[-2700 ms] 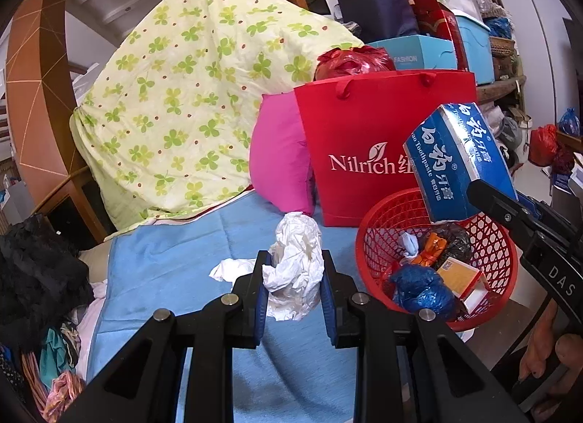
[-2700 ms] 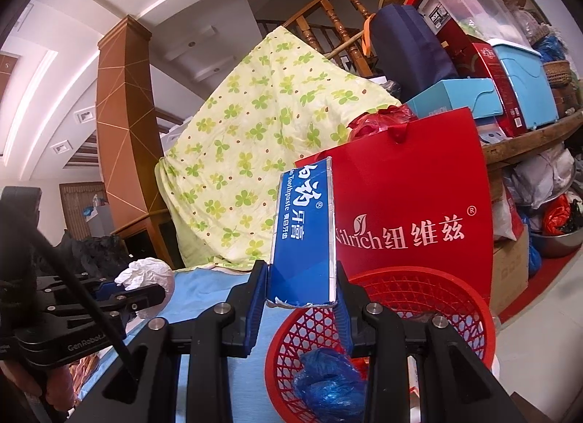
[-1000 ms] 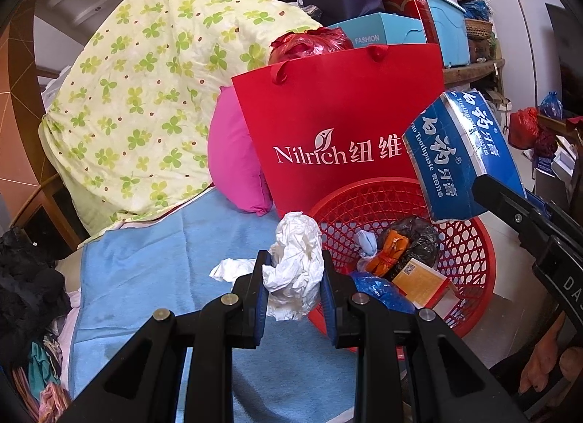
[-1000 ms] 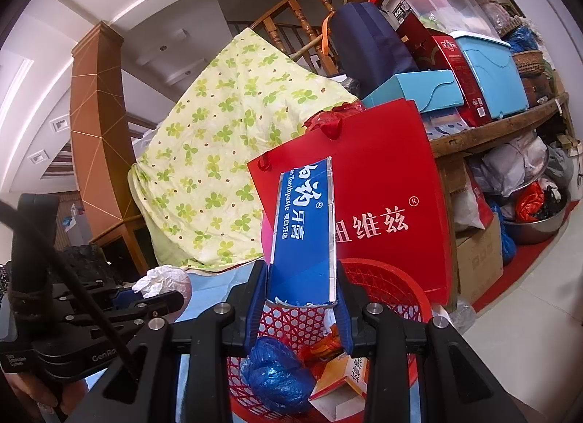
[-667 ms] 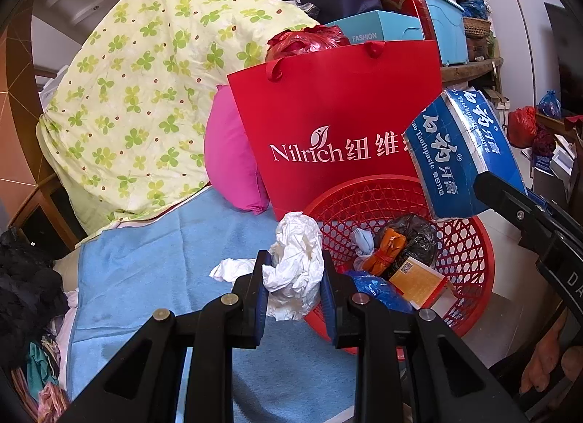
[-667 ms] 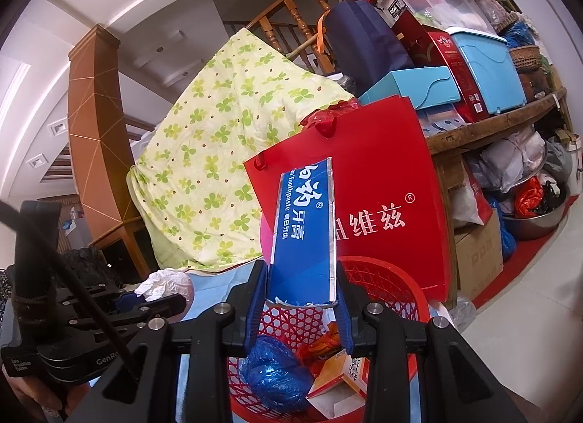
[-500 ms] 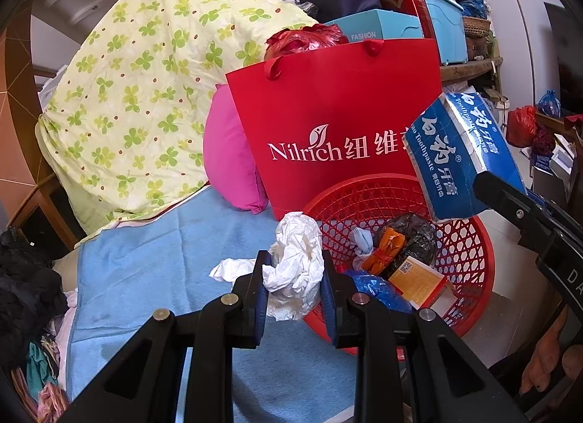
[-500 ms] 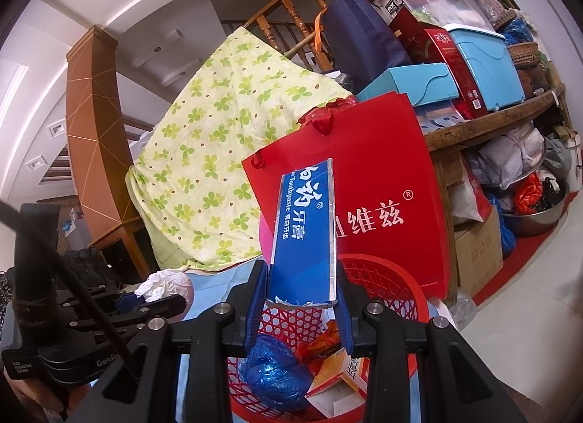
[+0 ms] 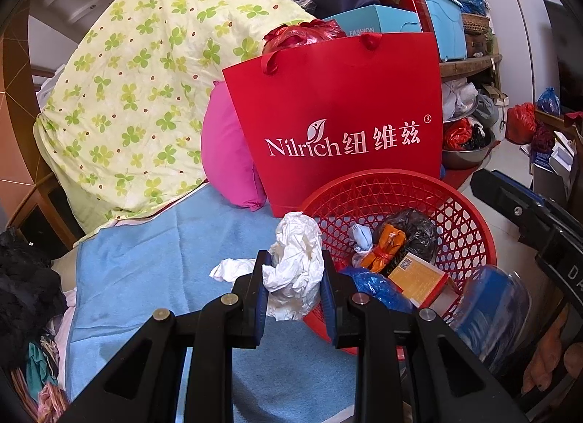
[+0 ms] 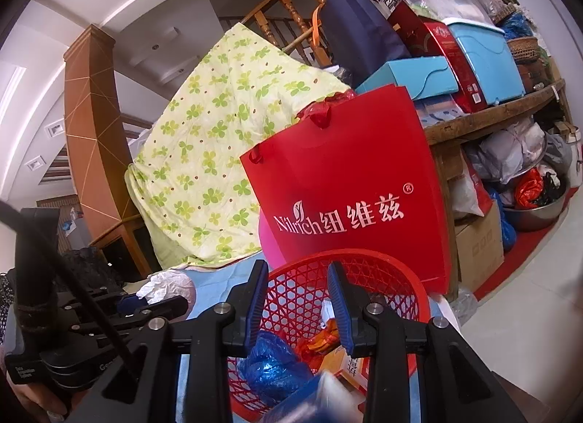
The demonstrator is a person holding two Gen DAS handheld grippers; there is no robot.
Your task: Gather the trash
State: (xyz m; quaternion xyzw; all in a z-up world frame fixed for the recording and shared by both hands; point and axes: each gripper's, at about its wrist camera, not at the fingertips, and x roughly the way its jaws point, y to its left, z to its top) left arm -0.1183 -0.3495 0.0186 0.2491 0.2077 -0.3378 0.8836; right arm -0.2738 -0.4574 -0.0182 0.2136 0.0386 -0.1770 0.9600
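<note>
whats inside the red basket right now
In the red basket: a black plastic bag, an orange wrapper, an orange box, a blue plastic bag, a small pale wad. A blurred blue box is dropping in. The bottom is covered.

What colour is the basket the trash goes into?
Red, an open lattice; the basket shows best in the left wrist view.

Handheld tongs: black frames, blue pads

Left tongs [image 9: 293,279] and right tongs [image 10: 298,301] share black angular arms with triangular cut-outs, silver pivot screws and blue finger pads [image 10: 337,301]. White lettering marks each body; a black cable crosses the left unit.
</note>
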